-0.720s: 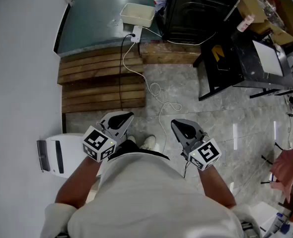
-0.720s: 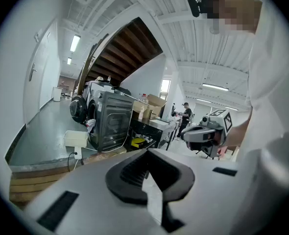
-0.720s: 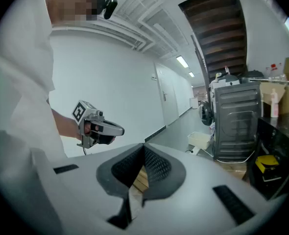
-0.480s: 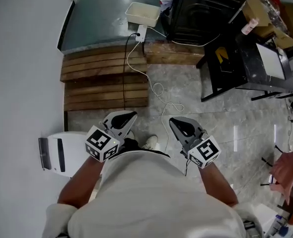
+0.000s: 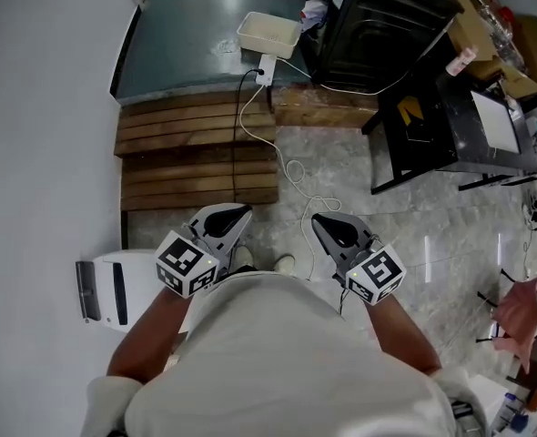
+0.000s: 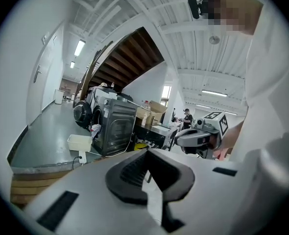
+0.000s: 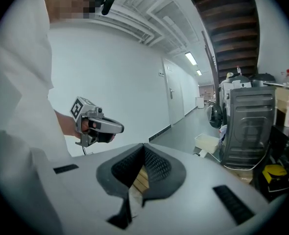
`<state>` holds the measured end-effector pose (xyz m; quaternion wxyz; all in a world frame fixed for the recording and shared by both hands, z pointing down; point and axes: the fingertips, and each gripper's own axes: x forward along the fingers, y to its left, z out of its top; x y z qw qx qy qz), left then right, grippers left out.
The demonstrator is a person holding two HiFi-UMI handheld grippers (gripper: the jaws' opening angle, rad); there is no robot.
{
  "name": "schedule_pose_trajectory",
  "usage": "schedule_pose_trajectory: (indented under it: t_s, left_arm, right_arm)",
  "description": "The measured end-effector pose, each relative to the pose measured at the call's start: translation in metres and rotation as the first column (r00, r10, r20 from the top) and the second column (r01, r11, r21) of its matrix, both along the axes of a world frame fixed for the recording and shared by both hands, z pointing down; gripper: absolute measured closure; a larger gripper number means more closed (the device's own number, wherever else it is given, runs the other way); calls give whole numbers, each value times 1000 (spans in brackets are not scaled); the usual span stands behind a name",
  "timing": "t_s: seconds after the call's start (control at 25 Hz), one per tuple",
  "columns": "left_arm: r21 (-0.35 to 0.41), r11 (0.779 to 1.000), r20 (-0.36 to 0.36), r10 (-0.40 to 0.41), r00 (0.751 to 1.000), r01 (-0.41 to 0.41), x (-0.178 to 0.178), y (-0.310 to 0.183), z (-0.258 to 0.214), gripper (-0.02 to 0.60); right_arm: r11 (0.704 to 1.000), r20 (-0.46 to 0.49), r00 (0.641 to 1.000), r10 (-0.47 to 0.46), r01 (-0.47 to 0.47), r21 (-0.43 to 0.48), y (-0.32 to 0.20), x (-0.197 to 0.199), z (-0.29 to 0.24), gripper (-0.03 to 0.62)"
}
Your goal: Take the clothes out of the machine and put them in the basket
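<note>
The left gripper [image 5: 237, 215] and right gripper [image 5: 328, 228] are both closed on nothing and held near the person's chest, apparently only carried, since the machine [image 5: 387, 16], what look like clothes [image 5: 314, 13] and the basket [image 5: 261, 44] stand well ahead.

A: Light?
B: Strip lights [image 6: 79, 47] overhead are giving bright, even light and glaring in streaks on the floor [image 5: 501, 248]. Shadows are falling soft.
A: Quality?
B: Both gripper views are bending hard toward black round edges. The left gripper [image 6: 147, 155] body is blurring near the lens.
</note>
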<state>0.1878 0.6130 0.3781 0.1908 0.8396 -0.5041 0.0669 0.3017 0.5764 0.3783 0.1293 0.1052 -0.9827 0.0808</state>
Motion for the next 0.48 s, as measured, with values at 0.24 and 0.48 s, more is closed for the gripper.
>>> schedule_pose_trajectory:
  t_s: [0.24, 0.48]
  left_arm:
    - [26, 999, -7, -30, 1000, 30, -51, 5, 1, 468]
    - [48, 996, -14, -69, 997, 70, -102, 12, 10, 430]
  right_arm:
    - [1000, -12, 1000, -24, 24, -2, 13, -53, 2, 585]
    - [998, -76, 995, -63, 64, 3, 28, -95, 17, 558]
